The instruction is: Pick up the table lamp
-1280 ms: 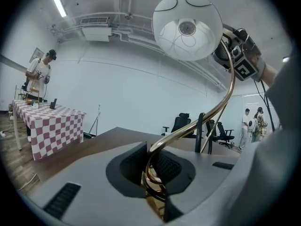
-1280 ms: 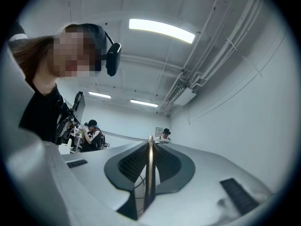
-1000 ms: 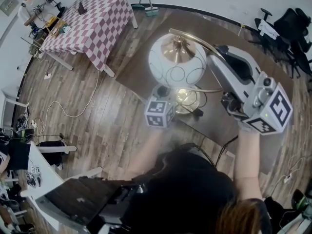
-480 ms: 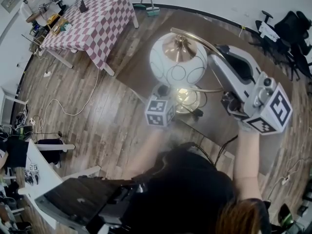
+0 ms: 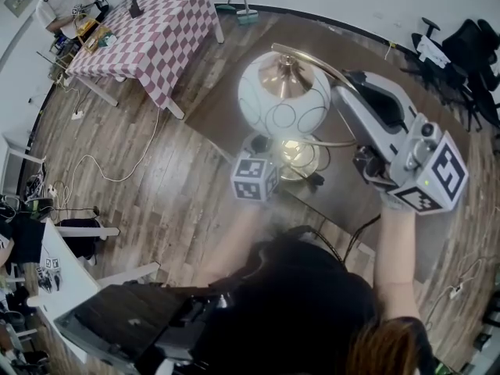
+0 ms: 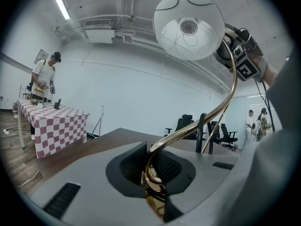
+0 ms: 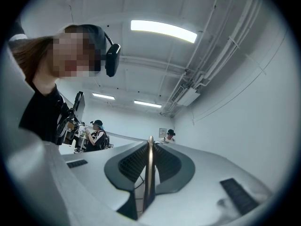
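The table lamp has a white globe shade (image 5: 283, 96) with thin ring patterns, a curved brass arm (image 5: 312, 58) and a round brass base (image 5: 301, 159). In the head view my right gripper (image 5: 342, 86) is shut on the brass arm beside the shade. The left gripper's marker cube (image 5: 254, 180) sits by the base, its jaws hidden under the shade. In the left gripper view my left gripper (image 6: 151, 167) is shut on the brass stem (image 6: 197, 126), with the shade (image 6: 188, 25) overhead. In the right gripper view my right gripper (image 7: 149, 167) pinches a thin brass rod (image 7: 150, 149).
The lamp is over a dark brown table (image 5: 226, 100). A checkered table (image 5: 156, 33) with a person (image 5: 58, 2) stands at the back left. Office chairs (image 5: 461, 45) are at the back right. Cables (image 5: 117, 180) trail on the wood floor.
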